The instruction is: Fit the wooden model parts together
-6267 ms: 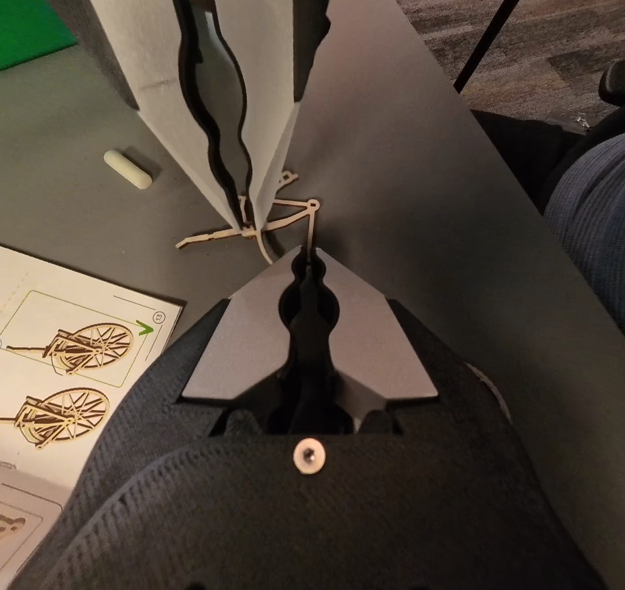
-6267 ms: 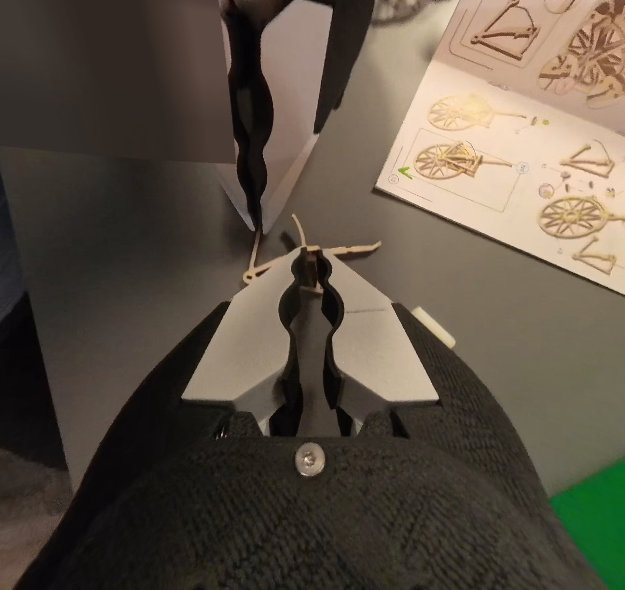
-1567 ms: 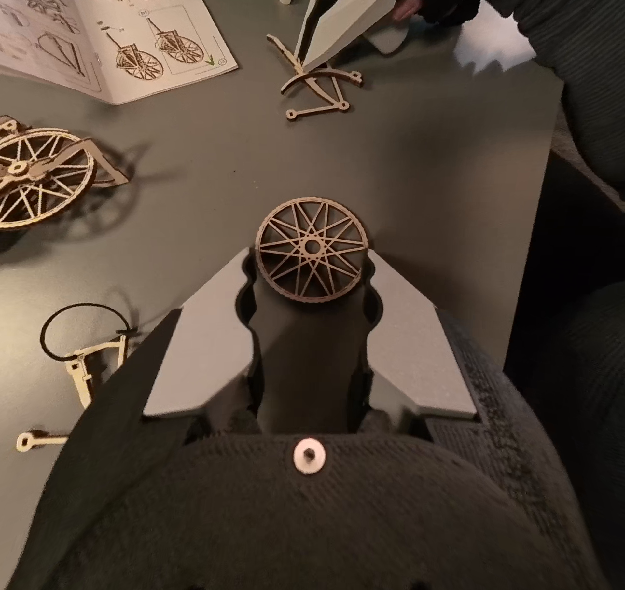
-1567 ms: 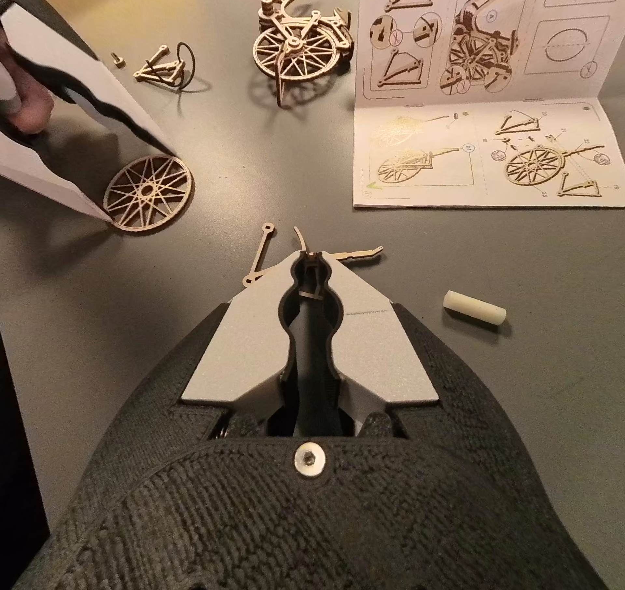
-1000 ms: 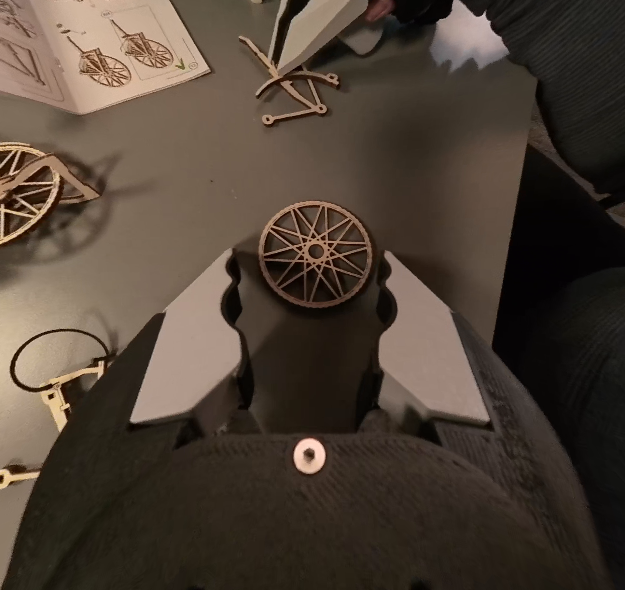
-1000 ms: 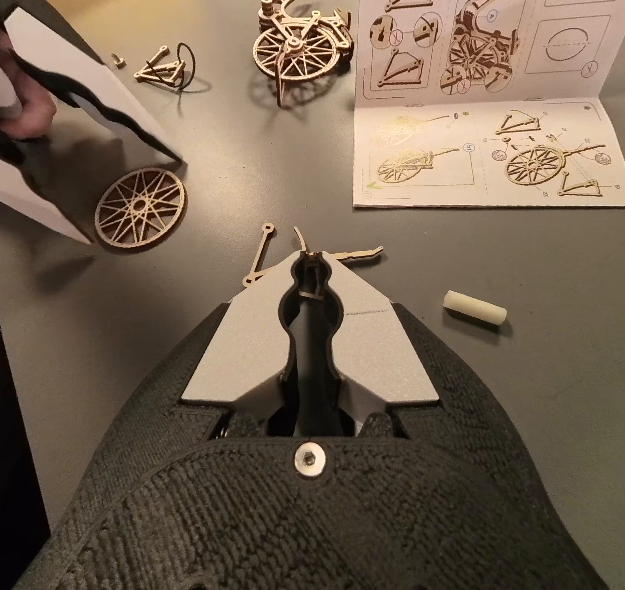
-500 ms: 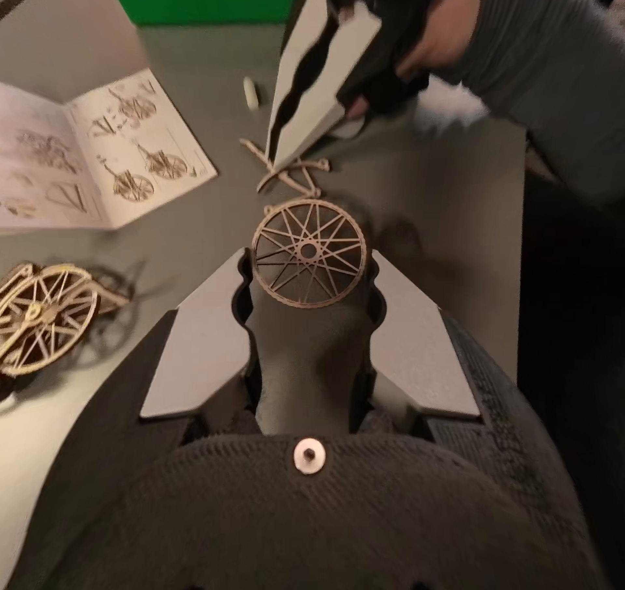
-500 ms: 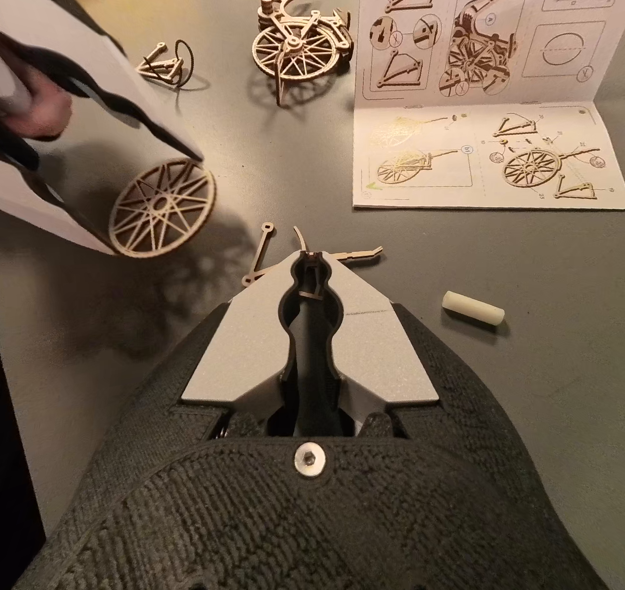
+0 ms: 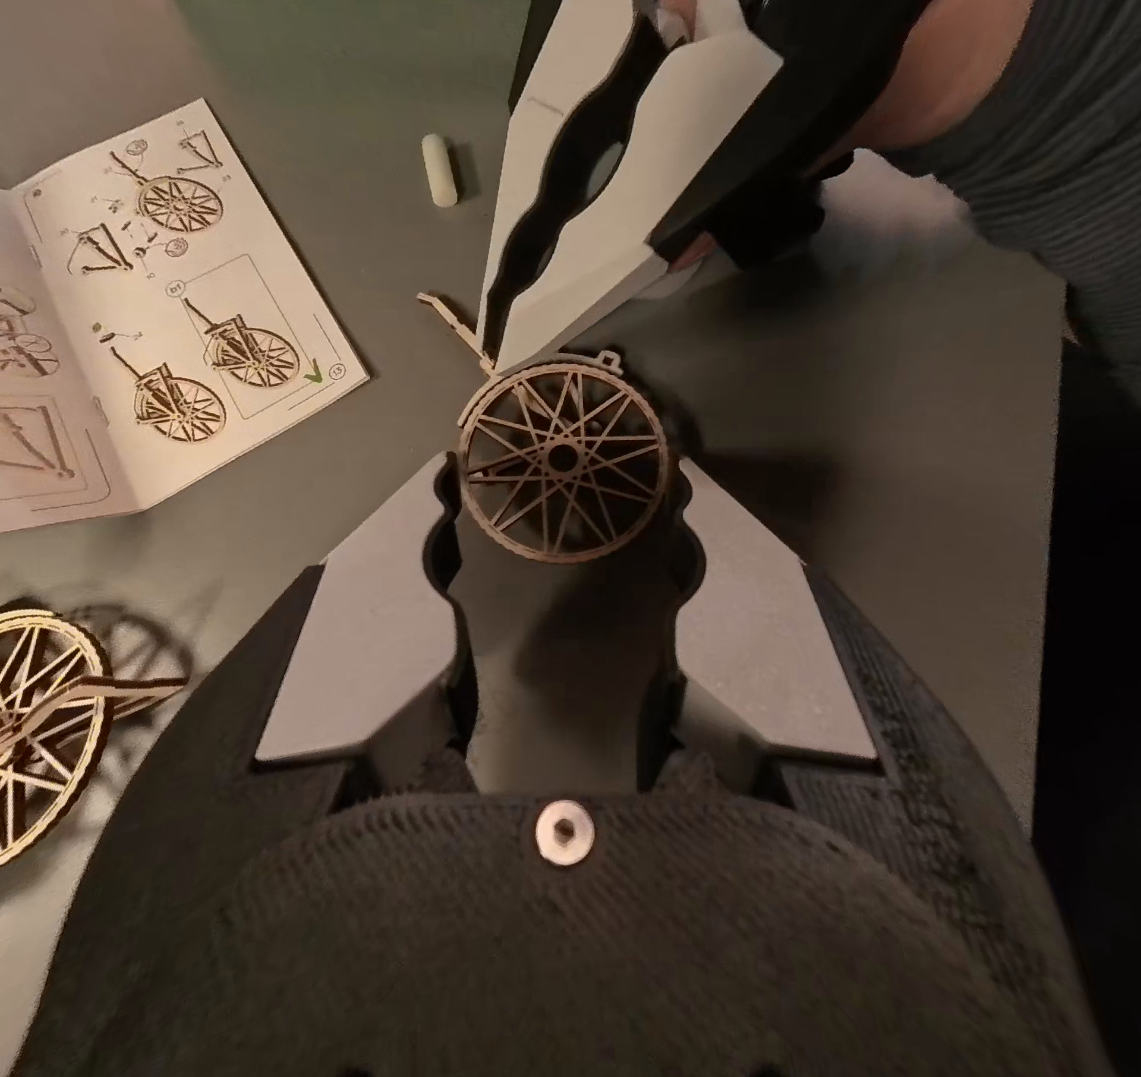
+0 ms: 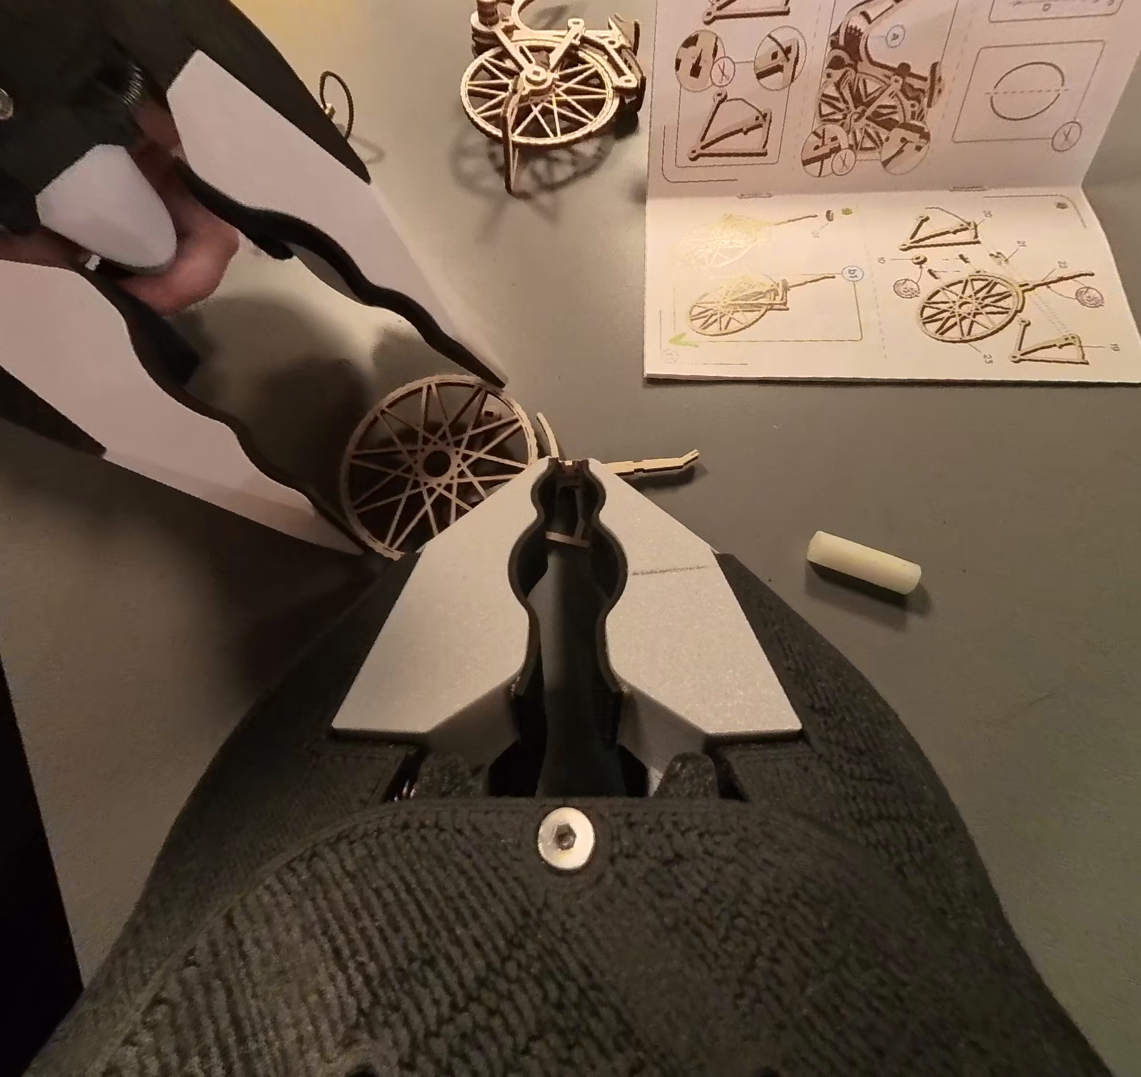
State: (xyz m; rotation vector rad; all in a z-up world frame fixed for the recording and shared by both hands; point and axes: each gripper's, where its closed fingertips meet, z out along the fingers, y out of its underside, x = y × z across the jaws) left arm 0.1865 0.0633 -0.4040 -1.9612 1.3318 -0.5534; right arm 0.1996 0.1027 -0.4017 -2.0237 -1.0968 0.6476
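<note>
We see left gripper (image 9: pixel 565 479) clamped on spoked wooden wheel (image 9: pixel 563 461) by its rim — wheel raised off grey table (image 9: pixel 833 430), just beside right gripper (image 10: pixel 571 467). Right gripper nearly closed, pinching thin wooden frame piece (image 10: pixel 654 465) at its tips. Instruction booklet (image 10: pixel 864 282) beyond right gripper, white peg (image 10: pixel 863 563) to its right, partly built wheel assembly (image 10: pixel 543 78) farther ahead.
</note>
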